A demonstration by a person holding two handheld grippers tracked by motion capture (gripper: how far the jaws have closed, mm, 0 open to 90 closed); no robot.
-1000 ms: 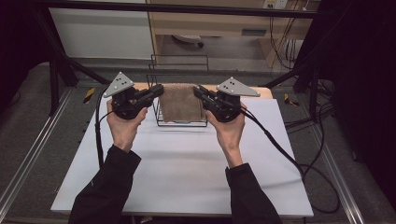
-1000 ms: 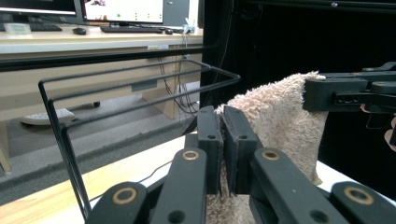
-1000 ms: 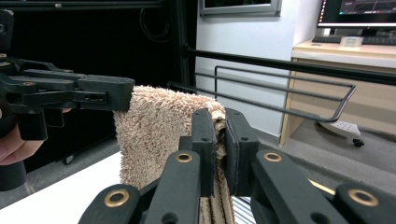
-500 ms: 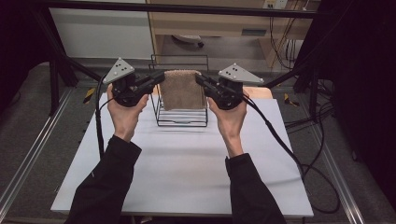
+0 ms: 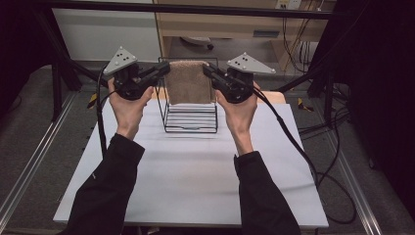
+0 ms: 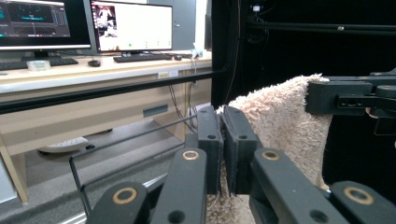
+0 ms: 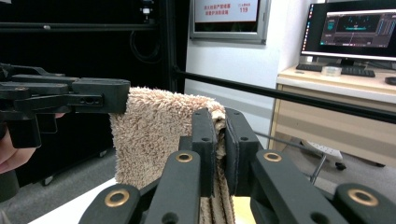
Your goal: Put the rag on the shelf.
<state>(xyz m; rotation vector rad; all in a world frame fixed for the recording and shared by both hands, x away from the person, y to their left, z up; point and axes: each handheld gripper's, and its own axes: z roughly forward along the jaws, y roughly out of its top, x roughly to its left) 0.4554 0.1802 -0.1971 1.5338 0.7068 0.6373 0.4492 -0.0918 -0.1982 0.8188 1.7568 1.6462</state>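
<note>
Left gripper view has the left claw (image 6: 223, 154) nearest, its 2 black jaws pressed together on one upper corner of the beige towel (image 6: 280, 121), the pile bunched between the pads; just past it, at the towel's far corner, the right claw (image 6: 336, 97) pinches the same cloth. Right gripper view mirrors this: the right claw (image 7: 219, 149) clamps its corner of the towel (image 7: 154, 140), and the left claw (image 7: 100, 98) bites the corner beyond. In the high view the left claw (image 5: 164, 71) and right claw (image 5: 208, 72) carry the towel (image 5: 188, 82) stretched flat between them, hanging as a sheet. Compared with 1 second ago, both hands have risen, and the towel, which lay low inside the wire rack (image 5: 191, 117), now hangs with its lower edge near the rack's top. That suggests the cloth is nearly lifted free. Directly beneath the claws the rack's thin upright wires could still snag the hanging hem, so a clean rise is needed. Farther beyond the claws stand a wooden desk (image 6: 93, 74), 2 monitors (image 6: 130, 25) and a black frame bar (image 7: 289, 95).
</note>
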